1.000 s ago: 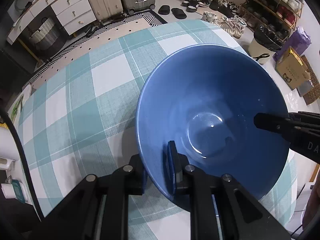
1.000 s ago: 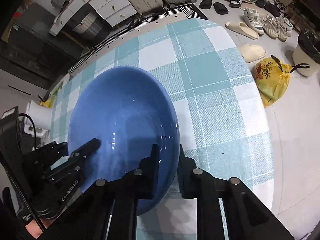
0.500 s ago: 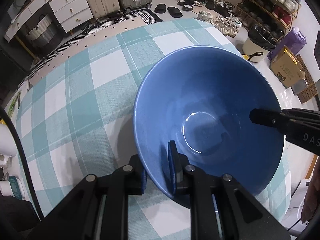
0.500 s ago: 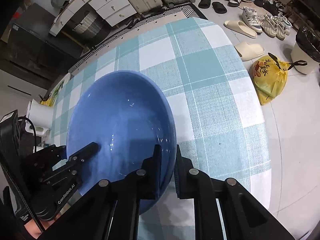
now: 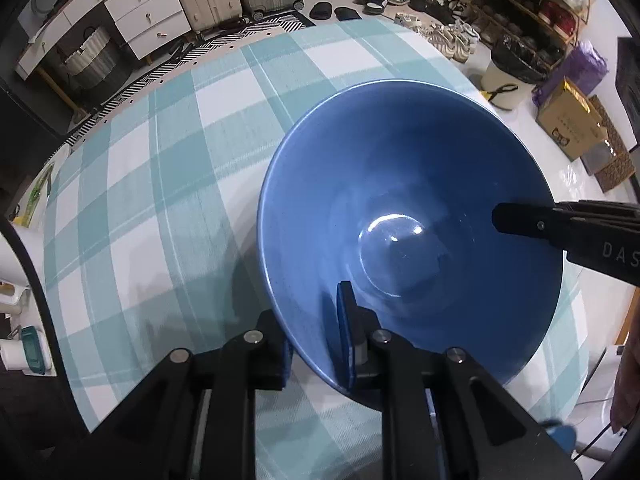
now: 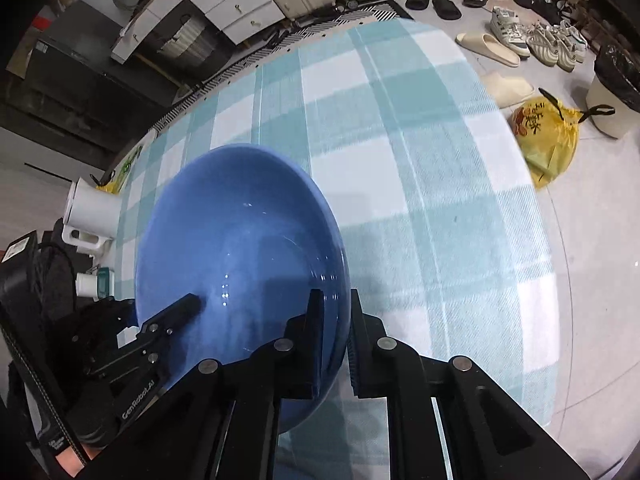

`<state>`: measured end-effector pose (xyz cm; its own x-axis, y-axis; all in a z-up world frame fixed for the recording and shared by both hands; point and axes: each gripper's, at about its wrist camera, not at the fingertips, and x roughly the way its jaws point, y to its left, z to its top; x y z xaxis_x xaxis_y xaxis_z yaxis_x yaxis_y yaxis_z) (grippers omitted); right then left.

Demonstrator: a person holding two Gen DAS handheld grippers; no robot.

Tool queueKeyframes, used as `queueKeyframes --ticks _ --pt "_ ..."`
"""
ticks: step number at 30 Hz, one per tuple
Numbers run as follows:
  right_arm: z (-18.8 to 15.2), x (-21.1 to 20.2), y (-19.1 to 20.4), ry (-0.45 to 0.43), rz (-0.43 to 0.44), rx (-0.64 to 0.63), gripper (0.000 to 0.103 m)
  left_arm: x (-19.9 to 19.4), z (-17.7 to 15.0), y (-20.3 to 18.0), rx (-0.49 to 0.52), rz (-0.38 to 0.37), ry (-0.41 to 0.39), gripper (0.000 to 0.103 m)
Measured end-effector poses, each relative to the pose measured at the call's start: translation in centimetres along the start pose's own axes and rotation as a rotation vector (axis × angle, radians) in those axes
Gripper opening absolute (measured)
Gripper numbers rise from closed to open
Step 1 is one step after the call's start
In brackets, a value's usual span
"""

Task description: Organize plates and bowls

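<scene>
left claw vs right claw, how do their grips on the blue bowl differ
The left claw pinches the bowl at the rim nearest its own camera; the right claw pinches the opposite rim. In the left view the right claw's finger reaches in from the right; in the right view the left claw's comes from the lower left. Both are shut on the rim, one finger inside, one outside, above the checked cloth.

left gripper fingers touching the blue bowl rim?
Touching. The left wrist view shows the left gripper shut on the blue bowl, one finger inside the wall and one outside the rim.
</scene>
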<state>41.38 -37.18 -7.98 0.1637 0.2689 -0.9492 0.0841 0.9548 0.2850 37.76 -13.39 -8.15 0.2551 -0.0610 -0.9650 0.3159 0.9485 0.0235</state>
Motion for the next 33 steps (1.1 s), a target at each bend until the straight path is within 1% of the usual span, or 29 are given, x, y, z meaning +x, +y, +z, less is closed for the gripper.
queueKeyframes --ticks 4,7,12,16,18,20,22,25,33 --pt "-1.3 0.4 0.2 0.017 -0.007 -0.018 0.011 0.3 -1.9 -0.5 0.008 -0.001 0.005 0.021" --pt "-1.8 0.7 0.3 0.029 -0.023 -0.027 0.011 0.9 -2.5 -0.7 0.0 -0.008 0.02 0.021" --pt "-1.9 0.8 0.5 0.032 -0.031 -0.055 0.011 1.3 -2.2 -0.6 -0.018 0.011 -0.003 0.023" --pt "-1.8 0.8 0.6 0.029 -0.041 -0.063 0.011 1.3 -2.1 -0.6 -0.034 -0.001 0.003 0.023" --pt "-1.6 0.8 0.5 0.033 -0.044 -0.053 0.011 1.1 -1.9 -0.5 -0.054 -0.021 0.016 0.023" --pt "-1.5 0.4 0.6 0.027 -0.047 -0.05 0.011 0.6 -1.7 -0.5 -0.062 -0.028 0.013 0.023" --pt "-1.4 -0.2 0.8 0.019 -0.044 -0.052 0.011 -0.3 -1.6 -0.7 -0.046 -0.014 0.008 0.023" --pt "-1.4 -1.5 1.1 0.002 -0.043 -0.055 0.011 -1.4 -1.5 -1.0 -0.039 -0.012 0.001 0.023" --pt "-2.4 -5.6 2.4 -0.051 -0.044 -0.056 0.011 -5.1 -2.1 -1.2 -0.034 -0.018 -0.027 0.023"
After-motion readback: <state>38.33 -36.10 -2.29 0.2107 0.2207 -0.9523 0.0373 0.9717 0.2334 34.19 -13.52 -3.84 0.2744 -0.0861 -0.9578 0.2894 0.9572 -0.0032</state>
